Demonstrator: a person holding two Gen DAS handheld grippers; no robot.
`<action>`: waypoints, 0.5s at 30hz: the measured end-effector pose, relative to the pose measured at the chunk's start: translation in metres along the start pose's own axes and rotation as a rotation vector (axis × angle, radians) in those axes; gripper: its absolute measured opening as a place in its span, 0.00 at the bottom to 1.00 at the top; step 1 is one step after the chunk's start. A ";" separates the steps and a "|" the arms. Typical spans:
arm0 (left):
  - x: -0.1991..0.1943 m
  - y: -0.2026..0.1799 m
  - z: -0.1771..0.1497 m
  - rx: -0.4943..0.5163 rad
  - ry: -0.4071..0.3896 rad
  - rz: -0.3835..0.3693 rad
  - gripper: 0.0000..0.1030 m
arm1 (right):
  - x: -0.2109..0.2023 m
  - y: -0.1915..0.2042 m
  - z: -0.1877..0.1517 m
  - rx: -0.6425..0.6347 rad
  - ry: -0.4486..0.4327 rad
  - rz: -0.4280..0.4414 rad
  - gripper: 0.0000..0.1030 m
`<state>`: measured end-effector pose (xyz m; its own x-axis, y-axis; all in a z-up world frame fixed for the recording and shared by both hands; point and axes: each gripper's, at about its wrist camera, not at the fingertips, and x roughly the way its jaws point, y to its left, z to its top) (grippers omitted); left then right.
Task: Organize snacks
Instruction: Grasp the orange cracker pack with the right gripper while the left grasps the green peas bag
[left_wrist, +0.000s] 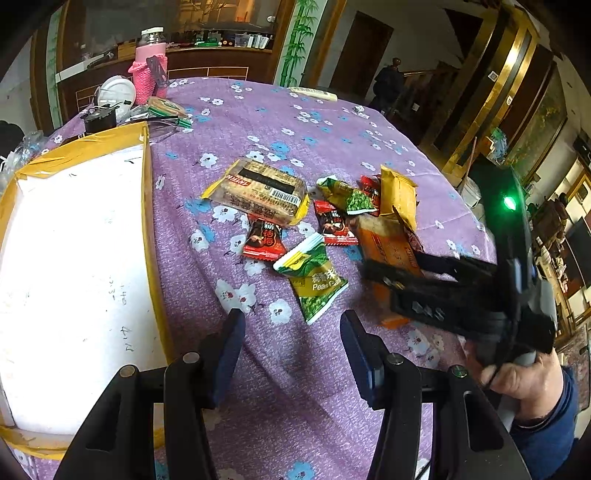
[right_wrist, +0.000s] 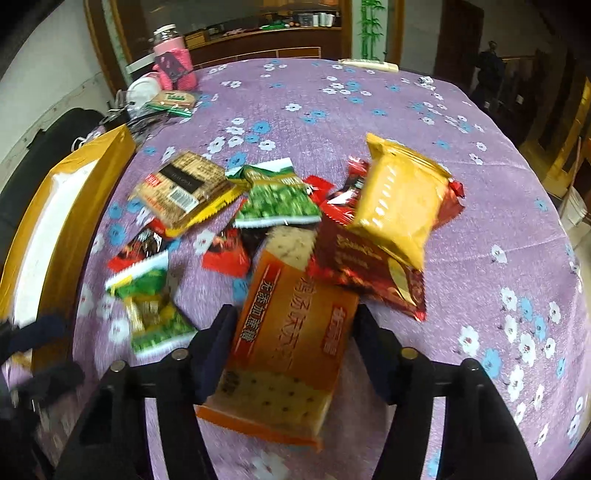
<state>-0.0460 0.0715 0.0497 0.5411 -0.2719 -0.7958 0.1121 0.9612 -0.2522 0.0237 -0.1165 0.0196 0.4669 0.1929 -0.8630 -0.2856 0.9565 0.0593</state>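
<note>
Right gripper (right_wrist: 291, 325) clamped onto the orange cracker pack (right_wrist: 284, 332), pads pressed against both long sides, pack sticking out past the fingers toward the pile. Seen from the left wrist too: right gripper (left_wrist: 384, 280) down over that orange cracker pack (left_wrist: 391, 247), held by a hand (left_wrist: 524, 373) in a blue sleeve.

Left gripper (left_wrist: 291, 328) hanging open above the purple flowered tablecloth (left_wrist: 332, 129), nothing between the fingers. Just ahead of its tips, a green peas packet (left_wrist: 314, 277).

Further out, rest of the snacks bunched mid-table: dark red packet (right_wrist: 365, 266) touching the orange pack's far corner, yellow packet (right_wrist: 399, 199) lying on top of that, second green peas packet (right_wrist: 277, 195), a few small red candy packets (left_wrist: 264, 240), and a clear-wrapped biscuit pack (left_wrist: 258, 188) on the left edge of the pile.

Off to the left, white box with yellow-taped edges (left_wrist: 74, 258), apart from the pile. Pink-sleeved jar (left_wrist: 149, 66) way at the back corner.
</note>
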 end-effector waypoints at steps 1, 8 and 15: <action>0.002 -0.001 0.002 0.002 0.004 -0.003 0.55 | -0.004 -0.006 -0.005 0.008 0.000 0.007 0.55; 0.025 -0.020 0.017 0.027 0.051 0.003 0.55 | -0.015 -0.025 -0.026 0.028 -0.062 -0.002 0.53; 0.057 -0.029 0.027 0.040 0.073 0.089 0.55 | -0.016 -0.027 -0.027 0.036 -0.079 0.014 0.53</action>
<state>0.0035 0.0291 0.0268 0.4883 -0.1870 -0.8524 0.1002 0.9823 -0.1581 0.0011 -0.1518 0.0180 0.5278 0.2216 -0.8200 -0.2627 0.9606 0.0905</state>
